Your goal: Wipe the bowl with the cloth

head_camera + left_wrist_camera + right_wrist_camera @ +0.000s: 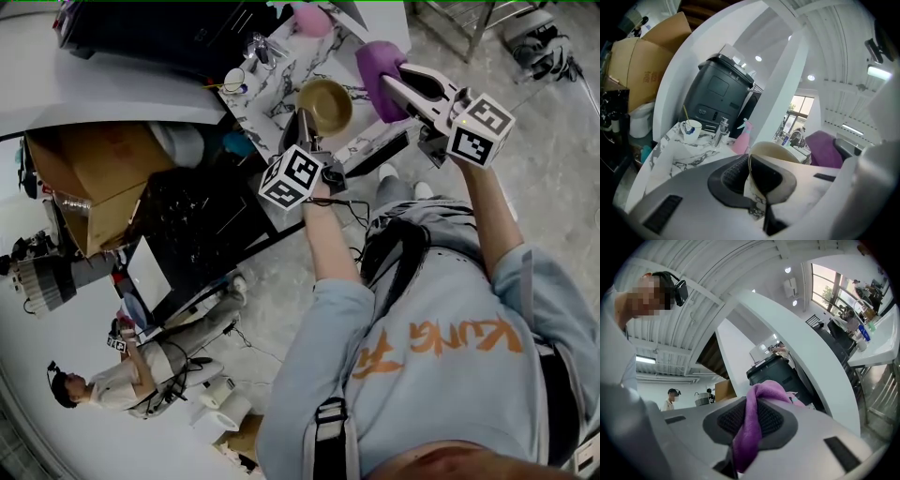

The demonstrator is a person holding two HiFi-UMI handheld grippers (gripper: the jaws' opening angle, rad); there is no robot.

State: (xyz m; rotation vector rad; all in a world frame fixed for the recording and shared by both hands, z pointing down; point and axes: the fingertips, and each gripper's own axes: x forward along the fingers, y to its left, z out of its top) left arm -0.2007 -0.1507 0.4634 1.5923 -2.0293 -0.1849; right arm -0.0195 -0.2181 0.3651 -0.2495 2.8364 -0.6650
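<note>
The left gripper [751,165] has its jaws pressed onto the rim of the bowl [774,151]: in the left gripper view one dark ribbed pad [733,174] lies against the outer wall and the other jaw sits inside the bowl. The bowl stands on edge between them, tilted. In the head view it hangs at upper centre, over the near edge of the marble table [281,77], and its mouth faces my camera. Its inside shows as a plain golden-brown surface [325,105].

The right gripper [748,423] is pinching the purple cloth [751,425]. In the right gripper view a fold runs down between the ribbed pads, and the rest bunches above the jaw tips. From the head view the cloth [378,77] sits in the upper middle, just right of the bowl. I cannot tell whether the two touch. The left gripper view has the cloth [826,148] at right of the bowl as well.

Further out on the marble table stands a white cup [690,130] with a thin stick leaning out of it. Beside it are a pump bottle [723,130] and a pink spray bottle [742,139]. Behind them stands a black bin [717,93]. An open cardboard box [94,178] is at the left of the head view. I cannot make out what it holds.
</note>
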